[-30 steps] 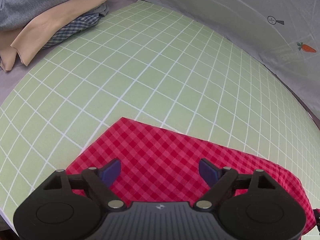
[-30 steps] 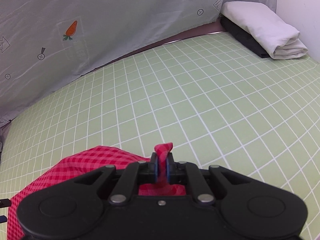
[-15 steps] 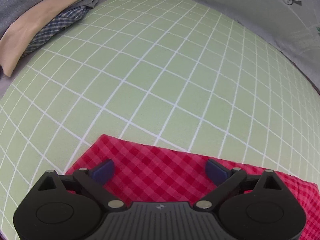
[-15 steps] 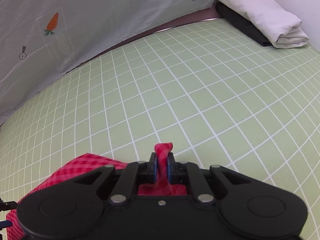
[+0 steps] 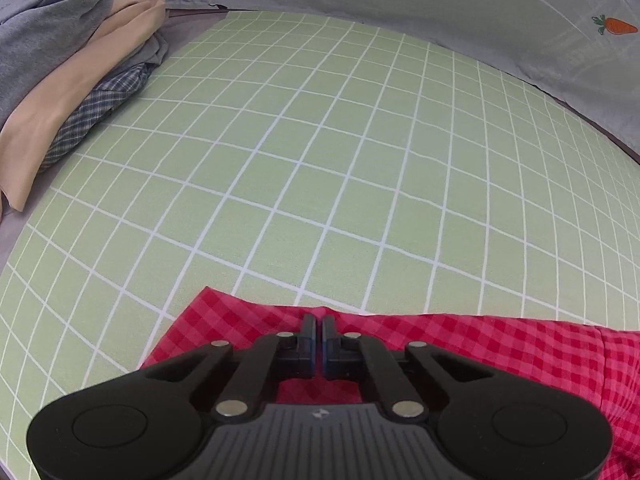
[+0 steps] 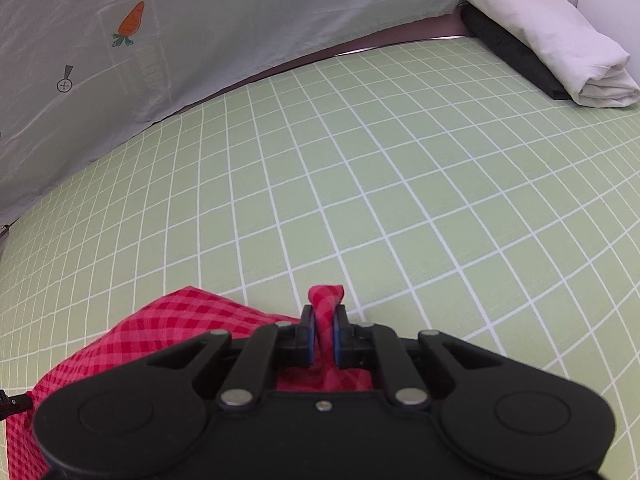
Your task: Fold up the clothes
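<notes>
Both grippers are pinching the red cloth's far edge at the near side of the green mat (image 5: 320,160), left gripper (image 5: 319,326) and right gripper (image 6: 324,320) clamped narrow on cloth (image 5: 460,344), so I'd be keeping both pinches level and taut.

The left gripper (image 5: 319,328), whose fingers stand wide apart over the red checked cloth (image 5: 480,344) in both earlier views, now has them drawn together at the cloth's far edge, apparently pinching the fabric, though the narrow gap shows little of it. Its view also swings since half a second ago: the heap of clothes (image 5: 68,76) at the left and the carrot print (image 5: 618,26) on the grey sheet come back into sight.
</notes>
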